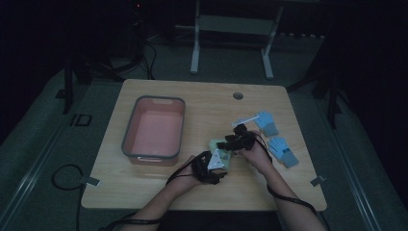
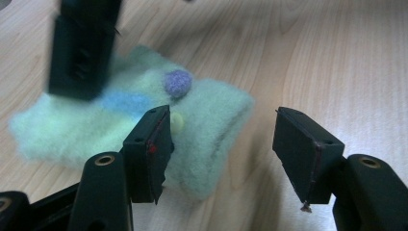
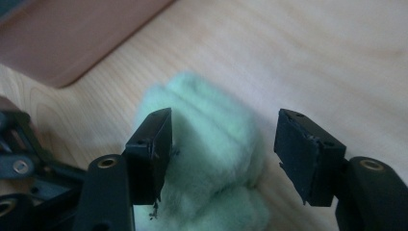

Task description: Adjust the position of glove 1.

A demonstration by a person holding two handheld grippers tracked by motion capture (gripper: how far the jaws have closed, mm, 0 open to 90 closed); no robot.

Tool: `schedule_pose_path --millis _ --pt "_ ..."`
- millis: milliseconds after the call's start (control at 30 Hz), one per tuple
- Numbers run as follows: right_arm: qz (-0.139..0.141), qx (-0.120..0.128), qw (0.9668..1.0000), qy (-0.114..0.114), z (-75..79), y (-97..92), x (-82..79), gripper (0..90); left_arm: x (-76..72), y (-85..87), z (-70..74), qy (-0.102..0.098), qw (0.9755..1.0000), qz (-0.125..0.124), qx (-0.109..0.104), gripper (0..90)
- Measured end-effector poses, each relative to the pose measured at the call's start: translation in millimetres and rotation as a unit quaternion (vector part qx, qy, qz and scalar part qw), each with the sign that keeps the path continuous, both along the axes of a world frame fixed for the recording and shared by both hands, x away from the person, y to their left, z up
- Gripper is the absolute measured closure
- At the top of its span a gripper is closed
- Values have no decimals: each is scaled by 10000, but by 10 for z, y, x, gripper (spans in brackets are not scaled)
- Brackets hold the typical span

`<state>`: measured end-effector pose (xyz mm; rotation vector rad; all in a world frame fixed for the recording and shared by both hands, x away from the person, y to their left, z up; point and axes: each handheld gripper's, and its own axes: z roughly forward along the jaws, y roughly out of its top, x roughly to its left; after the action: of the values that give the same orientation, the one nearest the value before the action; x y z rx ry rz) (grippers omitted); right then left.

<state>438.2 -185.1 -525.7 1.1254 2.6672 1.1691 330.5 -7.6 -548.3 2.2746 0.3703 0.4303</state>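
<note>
On the table, right of the bin, lies the green glove. I hold both grippers, left and right, agape over it. I should straddle one edge squarely before closing.

A dim lab or recording room: one bare wooden desk with a cable hole stands on grey carpet, loose cables trail across the floor, and a white metal stand stands beyond the far edge.
</note>
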Motion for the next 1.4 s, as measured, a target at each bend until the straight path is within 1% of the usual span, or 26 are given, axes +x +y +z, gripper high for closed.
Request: schedule_pose_path --millis 33,67,100,133,167,200,233,267,300,367,400,433,467,533,633,733,900,933,1000,1033,1067,1100,1200,1233,1267,1400 --pt "22 7 10000 76 -28 -3 9 372 0 0 0 0 10000 0 0 394" --pt "41 -12 9998 177 -63 -6 22 364 15 -3 -29 -28 9999 -6 148 392" --pt "41 -12 9998 177 -63 -6 22 364 15 -3 -29 -28 9999 -6 148 389" --pt "13 -32 9995 303 -110 -22 44 351 25 -3 -55 -107 9996 2 244 394" --pt "13 -32 9995 303 -110 -22 44 351 25 -3 -55 -107 9996 2 244 409" --pt "39 24 9987 509 -147 -31 64 376 26 -13 -50 -215 9991 -18 364 434" --pt "39 24 9987 509 -147 -31 64 376 26 -13 -50 -215 9991 -18 364 449" --pt "53 83 9980 631 -168 -30 77 415 28 -34 -48 -314 9982 -31 507 468" --pt "119 139 9973 710 -172 -29 85 444 29 -43 -42 -360 9977 -21 578 494" --pt "92 178 9966 795 -175 -19 90 504 32 -58 -32 -485 9964 10 695 550" --pt "109 173 9963 831 -170 -7 89 540 42 -59 -23 -462 9965 17 700 602" --pt "109 173 9963 831 -170 -7 89 540 42 -59 -23 -462 9965 17 700 614" --pt "92 167 9966 806 -151 2 79 611 48 -57 -7 -496 9964 9 694 651" --pt "67 175 9970 758 -114 3 66 661 61 -55 11 -431 9970 45 641 698" --pt "59 155 9976 674 -85 5 52 682 60 -59 40 -416 9969 96 661 734" --pt "55 236 9977 633 -28 3 31 696 52 -60 110 -365 9969 110 687 747" --pt "110 383 9973 618 67 -9 21 701 36 -43 217 -404 9964 147 728 750" --pt "118 407 9974 578 128 -6 12 702 27 -34 300 -403 9961 149 765 750" --pt "130 402 9977 526 190 4 2 703 15 -25 376 -430 9960 161 767 750" --pt "130 402 9977 526 190 4 2 703 15 -25 376 -430 9960 161 767 751" --pt "152 436 9977 490 258 10 -9 703 10 -9 446 -446 9960 156 763 751" --pt "152 436 9977 490 258 10 -9 703 10 -9 446 -446 9960 156 763 752" --pt "160 501 9978 409 402 21 -18 704 11 42 617 -480 9962 162 714 753" --pt "160 501 9978 409 402 21 -18 704 11 42 617 -480 9962 162 714 753" --pt "179 544 9977 353 485 32 -17 704 12 61 687 -512 9958 154 742 753" --pt "207 574 9978 255 613 77 -17 705 17 117 846 -616 9943 137 857 753"
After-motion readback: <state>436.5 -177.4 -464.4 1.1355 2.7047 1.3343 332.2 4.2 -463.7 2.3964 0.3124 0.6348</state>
